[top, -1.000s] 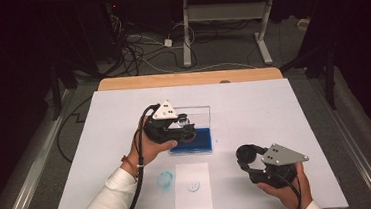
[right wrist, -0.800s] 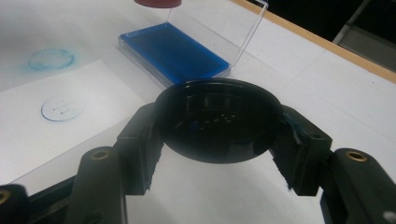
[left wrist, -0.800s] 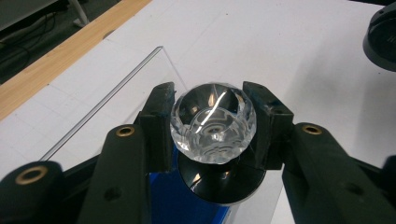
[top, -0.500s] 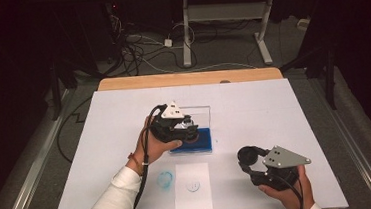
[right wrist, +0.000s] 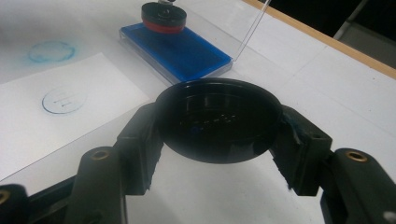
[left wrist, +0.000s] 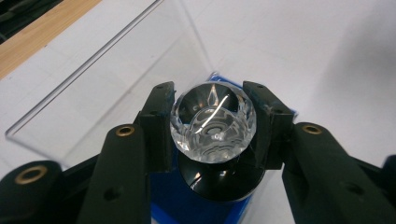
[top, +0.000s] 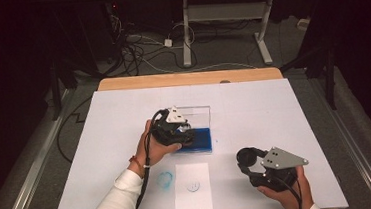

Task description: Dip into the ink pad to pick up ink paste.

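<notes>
Your left gripper [left wrist: 212, 126] clamps the stamp [left wrist: 214, 123] by its faceted clear knob, black base down on the blue ink pad [right wrist: 175, 51] in its open clear case [top: 199, 114]. Glossy facets: tilt on lifting and the knob may slip, smearing ink. Your right gripper [right wrist: 219, 126] is closed on the black stamp cap [right wrist: 218, 119], near the table [top: 274, 107] front edge, well apart. The paper sheet [top: 192, 186] lies loose; a sticky stamp may drag it.

A white table [top: 273, 102] carries a blue ink pad [top: 204, 139] and paper sheet [top: 194, 204].
</notes>
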A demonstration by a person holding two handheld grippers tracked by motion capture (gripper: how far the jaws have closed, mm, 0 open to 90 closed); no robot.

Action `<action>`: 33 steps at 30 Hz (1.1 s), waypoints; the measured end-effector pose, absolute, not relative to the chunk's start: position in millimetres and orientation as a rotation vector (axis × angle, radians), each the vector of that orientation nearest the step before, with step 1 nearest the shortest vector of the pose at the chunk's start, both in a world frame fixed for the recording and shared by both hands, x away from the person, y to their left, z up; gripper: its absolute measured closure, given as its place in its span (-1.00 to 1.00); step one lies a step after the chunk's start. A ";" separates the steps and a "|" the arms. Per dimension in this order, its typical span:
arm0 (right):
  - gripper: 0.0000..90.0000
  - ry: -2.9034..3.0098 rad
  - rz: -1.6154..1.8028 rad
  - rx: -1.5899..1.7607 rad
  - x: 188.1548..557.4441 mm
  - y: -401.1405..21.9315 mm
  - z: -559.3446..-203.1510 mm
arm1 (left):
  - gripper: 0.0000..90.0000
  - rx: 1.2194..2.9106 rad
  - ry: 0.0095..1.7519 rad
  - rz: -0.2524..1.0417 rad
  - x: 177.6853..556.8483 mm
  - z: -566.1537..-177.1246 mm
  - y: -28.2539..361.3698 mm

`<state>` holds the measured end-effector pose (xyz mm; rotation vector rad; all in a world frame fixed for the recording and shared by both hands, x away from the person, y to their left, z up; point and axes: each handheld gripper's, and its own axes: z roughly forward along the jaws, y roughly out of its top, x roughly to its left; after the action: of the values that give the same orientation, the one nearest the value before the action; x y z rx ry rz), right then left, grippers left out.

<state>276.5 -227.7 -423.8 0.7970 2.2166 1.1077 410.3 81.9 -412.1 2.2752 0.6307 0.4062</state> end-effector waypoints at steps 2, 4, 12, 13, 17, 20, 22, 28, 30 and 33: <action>-0.14 2.216 1.107 0.798 276.5 -227.6 -423.8 | 0.22 2.270 0.639 0.382 411.6 -415.5 83.7; -0.14 2.217 1.107 0.800 276.6 -227.9 -423.9 | 0.22 2.273 0.654 0.385 412.6 -418.7 85.4; -0.14 2.225 1.089 0.806 277.1 -227.4 -425.1 | 0.22 2.270 0.692 0.375 414.5 -428.9 92.3; -0.14 2.226 1.088 0.807 277.0 -227.2 -425.2 | 0.22 2.263 0.700 0.371 414.6 -430.2 92.8; -0.14 2.234 1.092 0.804 277.5 -227.3 -425.4 | 0.22 2.250 0.711 0.376 414.9 -432.2 95.4; -0.14 2.247 1.101 0.824 278.7 -227.8 -426.6 | 0.22 2.246 0.716 0.401 414.6 -432.5 95.4; -0.14 2.253 1.099 0.819 278.7 -228.0 -426.7 | 0.22 2.247 0.707 0.390 414.7 -433.5 95.0; -0.14 2.261 1.097 0.816 278.7 -228.1 -426.9 | 0.22 2.262 0.678 0.388 412.1 -435.4 95.4; -0.14 2.260 1.096 0.816 278.8 -228.1 -427.0 | 0.22 2.255 0.682 0.377 412.0 -436.0 97.1; -0.14 2.260 1.092 0.821 278.7 -227.8 -427.1 | 0.22 2.252 0.681 0.371 411.8 -436.6 98.2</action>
<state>278.7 -227.8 -427.1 0.8207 2.2599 1.0920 411.8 98.2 -436.6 2.2519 0.6807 0.3707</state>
